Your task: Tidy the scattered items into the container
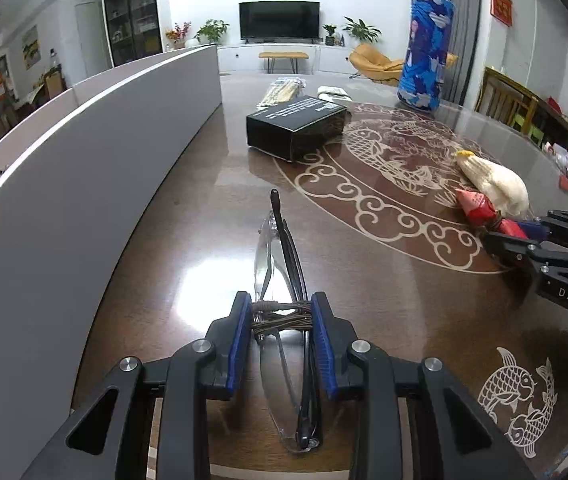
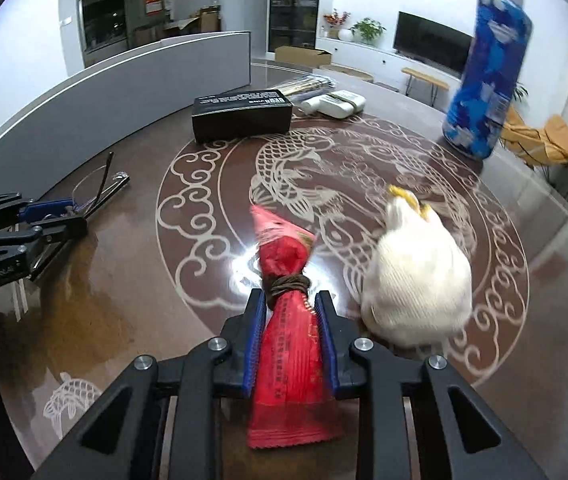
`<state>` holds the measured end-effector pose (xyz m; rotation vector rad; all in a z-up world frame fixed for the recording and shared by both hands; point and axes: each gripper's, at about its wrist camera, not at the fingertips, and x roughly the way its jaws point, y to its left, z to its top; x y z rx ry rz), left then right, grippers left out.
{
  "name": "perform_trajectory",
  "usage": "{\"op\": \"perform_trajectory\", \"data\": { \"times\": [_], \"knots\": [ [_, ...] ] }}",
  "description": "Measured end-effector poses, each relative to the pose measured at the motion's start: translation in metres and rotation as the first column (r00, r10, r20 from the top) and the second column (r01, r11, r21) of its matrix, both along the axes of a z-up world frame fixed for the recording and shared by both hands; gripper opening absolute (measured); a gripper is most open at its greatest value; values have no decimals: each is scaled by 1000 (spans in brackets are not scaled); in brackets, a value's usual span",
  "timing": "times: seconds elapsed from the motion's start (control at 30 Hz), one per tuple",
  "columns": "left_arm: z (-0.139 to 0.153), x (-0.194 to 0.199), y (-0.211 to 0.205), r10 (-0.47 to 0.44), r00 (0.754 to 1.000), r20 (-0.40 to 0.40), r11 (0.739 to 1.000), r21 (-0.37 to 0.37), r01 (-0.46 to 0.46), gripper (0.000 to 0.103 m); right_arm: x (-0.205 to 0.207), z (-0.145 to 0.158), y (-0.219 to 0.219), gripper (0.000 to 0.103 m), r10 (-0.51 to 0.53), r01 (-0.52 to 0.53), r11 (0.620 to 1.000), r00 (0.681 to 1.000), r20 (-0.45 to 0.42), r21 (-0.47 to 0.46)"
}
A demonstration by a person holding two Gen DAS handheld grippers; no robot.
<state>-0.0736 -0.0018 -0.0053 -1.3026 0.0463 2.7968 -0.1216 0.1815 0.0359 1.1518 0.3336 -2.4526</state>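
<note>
My biggest worry is the grey container: its wall runs along the left edge of the worktop, well away from the red packet, so I judge any long carry gives a loose grip time to fail. Next, the white bundle sits just right of the packet and may be touching it, so a lift could drag it along. The glasses, near the container wall, are thin and could twist or slip. My left gripper has its fingers nearly together, clamped on the folded glasses. My right gripper has its fingers drawn in on the red packet just below its string tie, and they appear to press it.
</note>
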Motion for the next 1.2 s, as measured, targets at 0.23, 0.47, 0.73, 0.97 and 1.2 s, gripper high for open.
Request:
{"op": "perform_trajectory", "data": {
  "times": [0.23, 0.47, 0.73, 0.97, 1.2],
  "knots": [
    [-4, -5, -1, 17, 999, 39, 1000, -3, -17, 85, -14, -2, 2, 38, -18, 21, 998, 999, 34, -64],
    [-7, -10, -4, 60, 996, 68, 998, -14, -59, 100, -2, 1, -10, 46, 3, -1, 998, 999, 35, -58],
    [-9, -10, -5, 65, 995, 76, 998, -12, -64, 103, 3, 1, -16, 54, 23, -22, 999, 999, 31, -35],
    [-9, -10, -5, 64, 995, 75, 998, -11, -63, 103, -1, -4, -18, 93, 15, -15, 1000, 998, 54, -13],
    [-9, -10, -5, 65, 995, 75, 998, -11, -65, 103, -3, -7, -19, 103, 5, -4, 1000, 997, 71, -3]
  ]
}}
